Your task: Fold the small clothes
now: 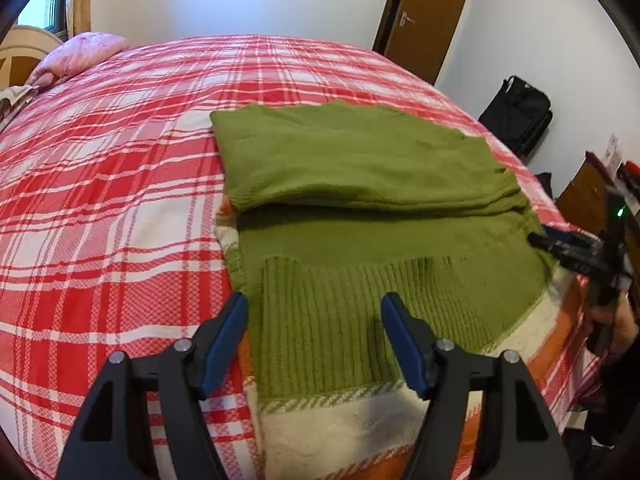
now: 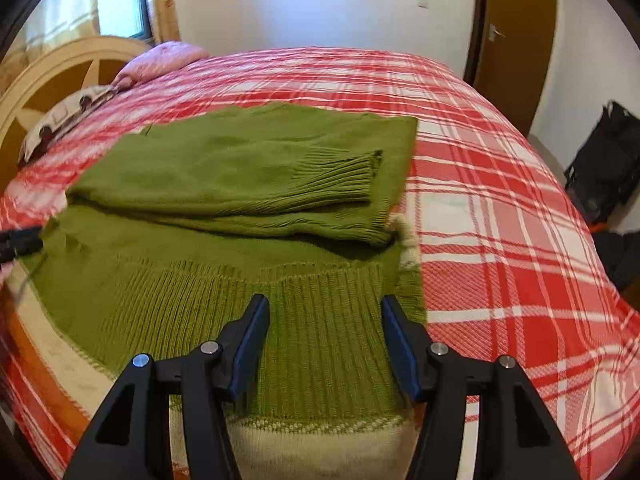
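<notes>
The green sweater point(image 1: 360, 200) lies on the bed point(image 1: 100, 200), toward the near edge, spread flat on the red plaid cover. Beneath its near part a cream and orange knit layer point(image 1: 340, 420) shows at the bed's near edge; whether it belongs to the same garment I cannot tell.

Status of the fold, as I judge it:
- Done: both sleeves are laid across the body. In the right wrist view one ribbed cuff point(image 2: 340, 176) rests on top of the folded part, toward the bed's right side.
- Done: the side edges look straight, so the garment already forms a rough rectangle.
- Left: the ribbed hem point(image 2: 312, 320) lies flat nearest to me and is not yet lifted. I judge the lengthwise fold, hem toward collar, to be the step in hand.

State of my claws:
- My left gripper point(image 1: 314, 312) is parted, its blue pads straddling the hem near the sweater's left corner. The pads do not press the fabric.
- My right gripper point(image 2: 324, 312) is parted less widely, over the hem near the sweater's right corner. The knit lies between the pads, but no pinch is visible.

Neither claw holds anything. Both hem corners must be pinched before the hem can be carried over.
</notes>
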Motion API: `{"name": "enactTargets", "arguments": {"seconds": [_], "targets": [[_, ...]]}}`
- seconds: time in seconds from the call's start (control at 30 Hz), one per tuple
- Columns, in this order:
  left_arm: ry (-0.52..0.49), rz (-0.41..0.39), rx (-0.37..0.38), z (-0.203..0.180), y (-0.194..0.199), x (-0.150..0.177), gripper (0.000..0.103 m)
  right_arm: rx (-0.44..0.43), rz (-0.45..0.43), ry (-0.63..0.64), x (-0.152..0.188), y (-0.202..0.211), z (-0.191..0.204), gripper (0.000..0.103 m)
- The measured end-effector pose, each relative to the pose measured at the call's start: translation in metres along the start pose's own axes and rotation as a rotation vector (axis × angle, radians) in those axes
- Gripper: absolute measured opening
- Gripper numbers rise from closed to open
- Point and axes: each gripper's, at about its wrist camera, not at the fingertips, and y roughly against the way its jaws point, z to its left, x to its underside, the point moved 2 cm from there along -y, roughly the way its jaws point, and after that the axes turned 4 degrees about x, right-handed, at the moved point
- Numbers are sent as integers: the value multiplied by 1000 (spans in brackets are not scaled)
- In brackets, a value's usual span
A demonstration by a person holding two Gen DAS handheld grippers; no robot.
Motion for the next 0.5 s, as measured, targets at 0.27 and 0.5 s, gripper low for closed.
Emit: {"name": "enactTargets", "arguments": {"seconds": [0.27, 0.5], "targets": [[-24, 12, 9, -1, -9, 1, 69, -17, -8, 2, 5, 12, 3, 11], [-26, -30, 19, -2, 4, -5, 54, -29, -6, -36, 7, 8, 1, 12]]}}
